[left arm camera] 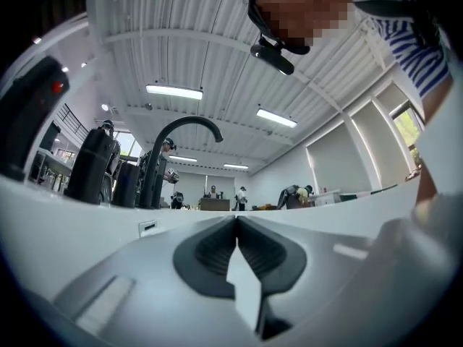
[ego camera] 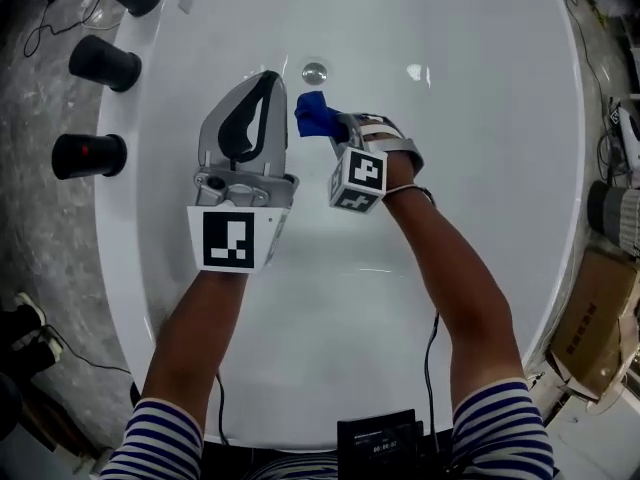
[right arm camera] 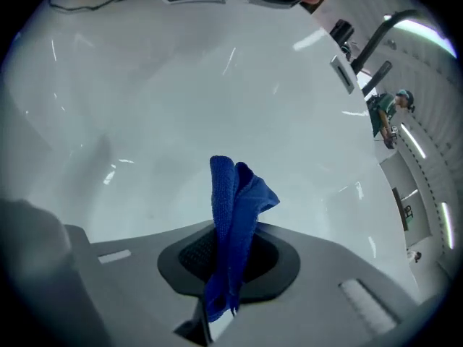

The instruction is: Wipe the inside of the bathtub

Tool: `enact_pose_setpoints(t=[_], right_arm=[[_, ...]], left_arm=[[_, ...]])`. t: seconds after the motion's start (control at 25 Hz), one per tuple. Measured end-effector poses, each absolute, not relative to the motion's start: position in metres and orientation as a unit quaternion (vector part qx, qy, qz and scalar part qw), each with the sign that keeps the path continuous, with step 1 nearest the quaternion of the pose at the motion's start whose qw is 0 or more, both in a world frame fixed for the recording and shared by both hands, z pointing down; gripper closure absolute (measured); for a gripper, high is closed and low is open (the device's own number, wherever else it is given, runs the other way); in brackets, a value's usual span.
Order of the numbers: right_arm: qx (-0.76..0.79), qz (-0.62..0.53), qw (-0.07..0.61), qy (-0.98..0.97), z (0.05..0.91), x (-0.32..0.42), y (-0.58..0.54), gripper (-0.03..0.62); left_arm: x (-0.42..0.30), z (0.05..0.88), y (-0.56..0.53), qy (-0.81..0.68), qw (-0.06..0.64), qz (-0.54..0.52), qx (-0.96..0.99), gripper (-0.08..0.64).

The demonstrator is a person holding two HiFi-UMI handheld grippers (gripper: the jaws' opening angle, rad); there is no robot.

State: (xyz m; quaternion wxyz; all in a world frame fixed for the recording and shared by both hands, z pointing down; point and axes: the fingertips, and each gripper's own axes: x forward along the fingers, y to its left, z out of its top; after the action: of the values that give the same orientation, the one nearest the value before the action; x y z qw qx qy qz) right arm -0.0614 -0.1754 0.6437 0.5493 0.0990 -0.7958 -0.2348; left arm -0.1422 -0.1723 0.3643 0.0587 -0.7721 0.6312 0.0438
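The person leaned over the white tub with both arms reaching toward its far end, striped sleeves at the near edge. The right gripper had its fingers clamped on a blue cloth. A folded bunch of the cloth stood out past the tips, and a short tail hung back behind the pads. The cloth sat just near of the drain, over the tub floor. I could not tell whether it touched the surface.

The left gripper was just left of the right one, pointing the same way, its tip close to the drain. Its fingers were pressed together at the tips with nothing between them. From its own camera it was tilted up, looking over the tub rim at a curved black faucet and the ceiling beyond.

Three black knobs stood in a row on the tub's left rim, well apart from both grippers. A cardboard box lay on the floor outside the tub on the right.
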Motion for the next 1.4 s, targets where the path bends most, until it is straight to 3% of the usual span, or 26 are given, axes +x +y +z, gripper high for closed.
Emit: enact_pose_setpoints(t=[0.56,1.4], right_arm=[[0.037,-0.242,0.618,-0.747,0.808,-0.09,-0.194,0.545],[-0.126,-0.199,0.648,-0.724,0.825,-0.043,0.0,0.546]], left_arm=[[-0.152,0.443,-0.17,0.644,0.061,0.041,-0.762,0.558],[-0.14,0.435,-0.164,0.631,0.075,0.04,-0.771,0.558]])
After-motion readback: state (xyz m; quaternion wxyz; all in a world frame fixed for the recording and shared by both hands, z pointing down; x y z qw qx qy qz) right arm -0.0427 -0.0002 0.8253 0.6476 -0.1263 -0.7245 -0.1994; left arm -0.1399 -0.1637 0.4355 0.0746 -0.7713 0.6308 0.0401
